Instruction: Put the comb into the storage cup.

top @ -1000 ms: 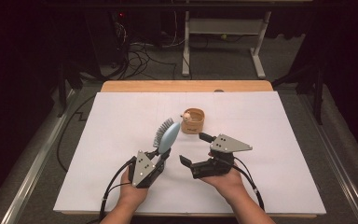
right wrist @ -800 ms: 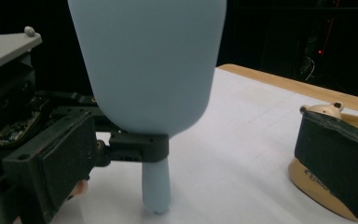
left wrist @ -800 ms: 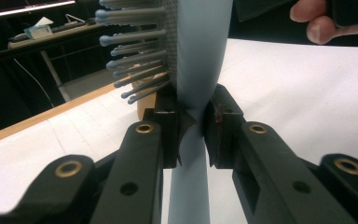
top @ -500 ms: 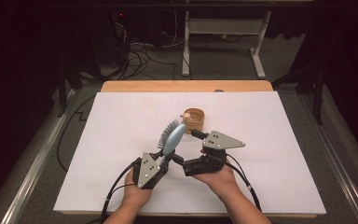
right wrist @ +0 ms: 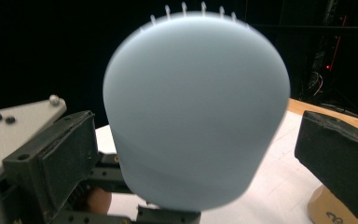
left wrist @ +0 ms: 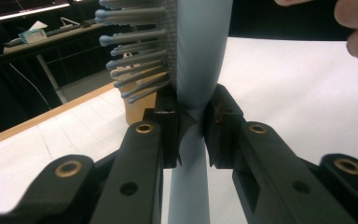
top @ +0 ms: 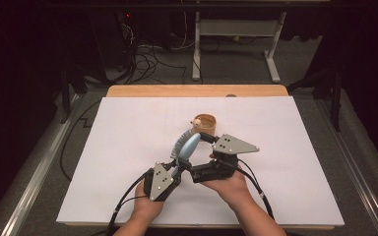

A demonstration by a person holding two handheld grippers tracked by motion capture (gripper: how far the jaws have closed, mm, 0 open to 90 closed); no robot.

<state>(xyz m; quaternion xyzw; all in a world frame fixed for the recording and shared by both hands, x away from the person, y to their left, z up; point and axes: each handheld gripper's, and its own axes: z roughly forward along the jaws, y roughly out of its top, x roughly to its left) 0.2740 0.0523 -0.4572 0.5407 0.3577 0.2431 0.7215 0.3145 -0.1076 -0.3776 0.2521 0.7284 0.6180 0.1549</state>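
Gripping the handle of a pale blue hairbrush (top: 189, 146), the left gripper (top: 172, 169) sits near the front middle of the white table (top: 128, 147), its grey plate facing up. In the left gripper view both black jaws press against the narrow neck of the hairbrush (left wrist: 193, 93) from either side, clamped on it, with the bristles (left wrist: 135, 51) sticking out to the left of the head. In the high view the brush slants up and to the right from that gripper, bristles (top: 178, 140) turned to the left, its head reaching toward a small wooden cup (top: 206, 123) that stands just beyond it on the table, a little right of centre.

The right gripper (top: 209, 147) is held just to the right of the brush, pointing left and far, with its grey plate above the hand. In the right gripper view its jaws stand apart, one at the left edge and one at the right, and the smooth rounded back of the brush head (right wrist: 196, 121) lies between them, blurred and close to the camera; whether either jaw touches it cannot be told. The wooden cup (right wrist: 328, 210) shows at the lower right corner there. Both of the person's hands enter from the near edge.
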